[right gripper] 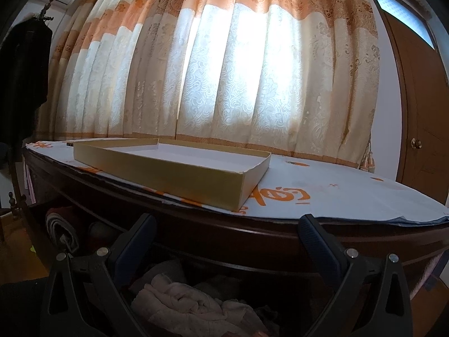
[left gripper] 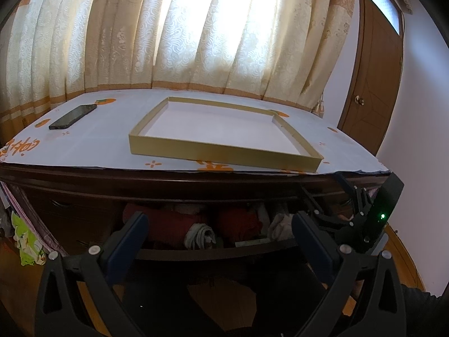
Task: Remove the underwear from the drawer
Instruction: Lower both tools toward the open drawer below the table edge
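Below the right hand-held gripper (right gripper: 226,237) — pale underwear (right gripper: 193,303).

Dark wooden dresser (left gripper: 84,213), its top covered by a pale sheet (left gripper: 98,146) printed with orange motifs. A shallow gold-sided tray (left gripper: 224,154) with a white floor lies flat on the sheet, its near wall close to the sheet's front edge. Well to the left of the tray, toward the back, a dark phone (left gripper: 73,116) lies face up on the sheet.
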### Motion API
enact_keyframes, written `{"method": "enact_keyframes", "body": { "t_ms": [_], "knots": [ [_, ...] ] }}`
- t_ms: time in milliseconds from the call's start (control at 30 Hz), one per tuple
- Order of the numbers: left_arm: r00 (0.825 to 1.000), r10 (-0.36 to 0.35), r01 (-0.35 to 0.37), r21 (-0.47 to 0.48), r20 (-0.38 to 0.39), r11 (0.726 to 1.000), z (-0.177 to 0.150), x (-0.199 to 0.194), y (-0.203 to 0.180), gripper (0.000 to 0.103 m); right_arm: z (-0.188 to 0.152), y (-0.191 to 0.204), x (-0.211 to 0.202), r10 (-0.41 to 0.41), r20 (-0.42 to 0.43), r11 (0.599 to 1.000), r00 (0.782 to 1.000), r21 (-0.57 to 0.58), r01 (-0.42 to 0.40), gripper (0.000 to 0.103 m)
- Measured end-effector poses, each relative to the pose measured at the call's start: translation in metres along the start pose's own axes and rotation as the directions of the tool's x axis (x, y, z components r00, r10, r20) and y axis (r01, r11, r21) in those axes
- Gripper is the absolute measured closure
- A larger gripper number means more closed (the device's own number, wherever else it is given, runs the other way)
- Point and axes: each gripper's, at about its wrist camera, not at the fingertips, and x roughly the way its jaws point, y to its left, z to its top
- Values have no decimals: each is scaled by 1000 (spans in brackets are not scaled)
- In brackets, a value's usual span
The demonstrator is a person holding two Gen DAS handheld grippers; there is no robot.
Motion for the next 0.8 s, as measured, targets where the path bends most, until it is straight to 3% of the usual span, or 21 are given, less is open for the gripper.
{"method": "enact_keyframes", "body": {
  "t_ms": [800],
  "knots": [
    [1000, -2, 2, -2, -13, 1000, -3, 0, -3, 0, -4, 4, -24, 16, -67, 999, 998, -30, -18, 1]
  ]
}}
